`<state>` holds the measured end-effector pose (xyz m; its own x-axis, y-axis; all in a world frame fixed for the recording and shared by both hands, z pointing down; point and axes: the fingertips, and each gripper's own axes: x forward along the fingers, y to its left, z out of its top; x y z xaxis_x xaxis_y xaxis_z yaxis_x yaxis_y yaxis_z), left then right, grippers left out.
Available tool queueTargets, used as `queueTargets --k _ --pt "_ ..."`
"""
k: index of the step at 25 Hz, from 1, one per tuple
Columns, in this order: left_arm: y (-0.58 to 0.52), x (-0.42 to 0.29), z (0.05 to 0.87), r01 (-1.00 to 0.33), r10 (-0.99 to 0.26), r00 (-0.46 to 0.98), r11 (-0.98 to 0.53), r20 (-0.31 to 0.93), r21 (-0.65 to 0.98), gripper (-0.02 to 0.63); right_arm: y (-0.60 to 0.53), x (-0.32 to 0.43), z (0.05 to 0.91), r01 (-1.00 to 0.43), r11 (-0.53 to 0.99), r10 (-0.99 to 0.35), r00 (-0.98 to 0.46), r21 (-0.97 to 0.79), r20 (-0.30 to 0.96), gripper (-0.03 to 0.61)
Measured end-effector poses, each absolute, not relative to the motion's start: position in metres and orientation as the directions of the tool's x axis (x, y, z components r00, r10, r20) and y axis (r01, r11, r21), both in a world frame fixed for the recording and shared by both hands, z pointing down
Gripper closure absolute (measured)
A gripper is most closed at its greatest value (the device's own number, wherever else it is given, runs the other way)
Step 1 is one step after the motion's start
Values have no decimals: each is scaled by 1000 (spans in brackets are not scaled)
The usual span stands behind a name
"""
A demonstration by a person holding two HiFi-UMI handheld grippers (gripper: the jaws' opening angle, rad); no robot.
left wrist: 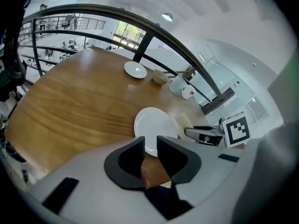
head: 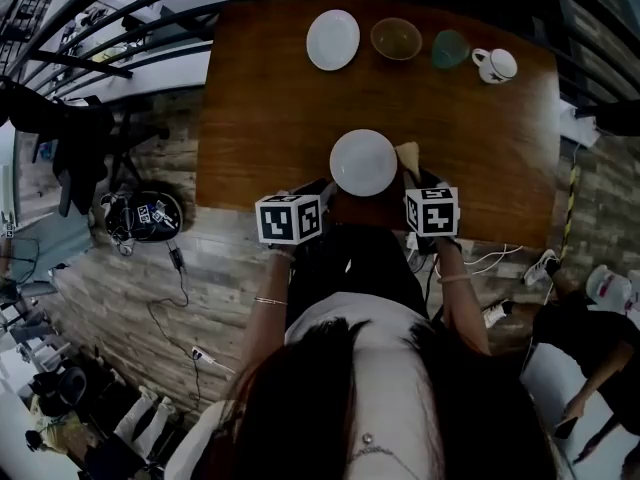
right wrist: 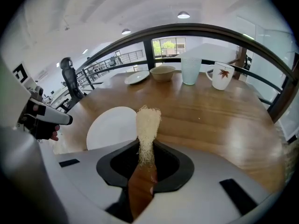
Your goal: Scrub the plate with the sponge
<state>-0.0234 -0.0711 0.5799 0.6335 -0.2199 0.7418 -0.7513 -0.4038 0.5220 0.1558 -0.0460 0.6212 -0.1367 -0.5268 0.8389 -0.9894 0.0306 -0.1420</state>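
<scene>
A white plate (head: 363, 163) lies near the front edge of the wooden table (head: 260, 118). My left gripper (head: 325, 190) is at its near left rim. In the left gripper view the plate's rim (left wrist: 154, 125) runs between the jaws, and my left gripper (left wrist: 150, 146) is shut on it. My right gripper (head: 412, 180) stands just right of the plate, shut on a pale fibrous sponge (head: 407, 155). In the right gripper view the sponge (right wrist: 147, 125) sticks upright out of my right gripper (right wrist: 147, 143), beside the plate (right wrist: 111, 125).
Along the table's far edge stand a second white plate (head: 332, 39), a bowl (head: 396, 39), a greenish cup (head: 450, 49) and a white mug (head: 497, 64). A dark railing (right wrist: 196, 29) runs behind them. The table's front edge is right under my grippers.
</scene>
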Motion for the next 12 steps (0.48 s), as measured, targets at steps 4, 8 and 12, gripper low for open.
queueTargets --k 4,8,12 --pt "-71 -20 592 -754 -202 632 -380 748 535 537 -59 148 622 -988 61 -521 -152 -141 840 480" --pt "-72 -21 606 -774 -189 609 -355 770 525 526 -72 140 622 -986 87 -515 -167 -142 841 480" --pt "-69 -18 618 -782 -169 599 -333 783 527 515 -83 136 624 -984 112 -508 -176 -138 843 480"
